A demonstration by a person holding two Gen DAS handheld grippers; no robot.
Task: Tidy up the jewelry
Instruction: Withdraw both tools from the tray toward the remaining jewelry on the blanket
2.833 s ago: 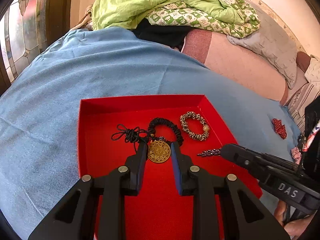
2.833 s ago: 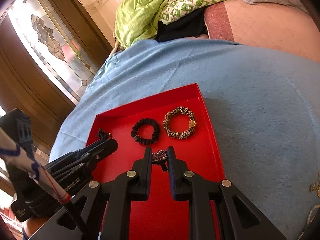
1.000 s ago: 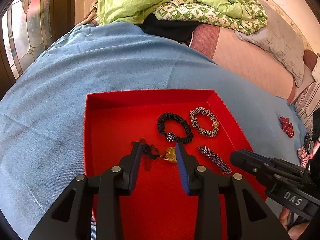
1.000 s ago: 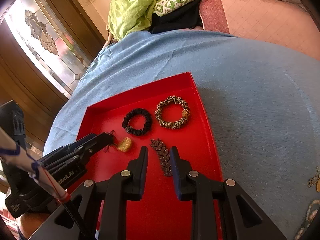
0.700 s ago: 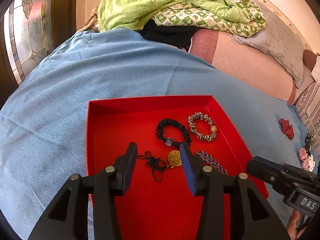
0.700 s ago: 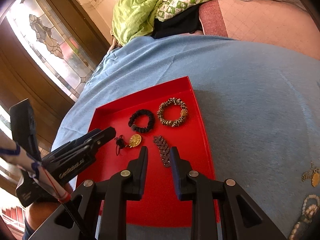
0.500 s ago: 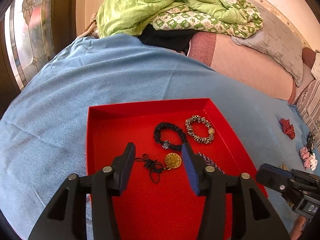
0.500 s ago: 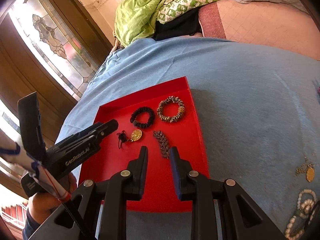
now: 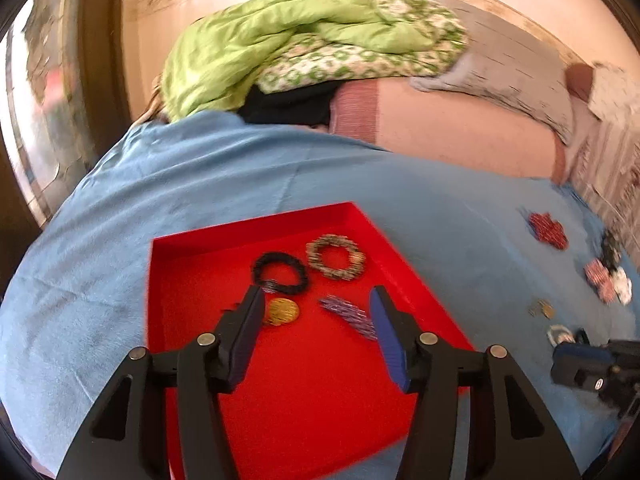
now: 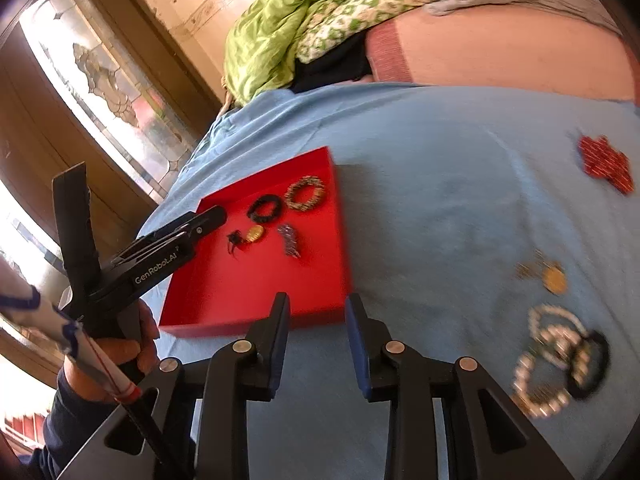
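Observation:
A red tray lies on the blue bedspread. In it are a black scrunchie, a leopard scrunchie, a gold pendant on a black cord and a beaded clip. My left gripper is open and empty above the tray. My right gripper is open and empty at the tray's near right corner. More jewelry lies on the bedspread to the right: a red bow, a gold pendant and pearl strands.
A green quilt and pillows are piled at the far end of the bed. A stained-glass door stands to the left. The blue bedspread spreads wide on the right of the tray.
Both grippers have let go and pulled back from the tray, opening wider. The pendant and clip now lie in the tray. The right gripper has swung right toward the loose jewelry.

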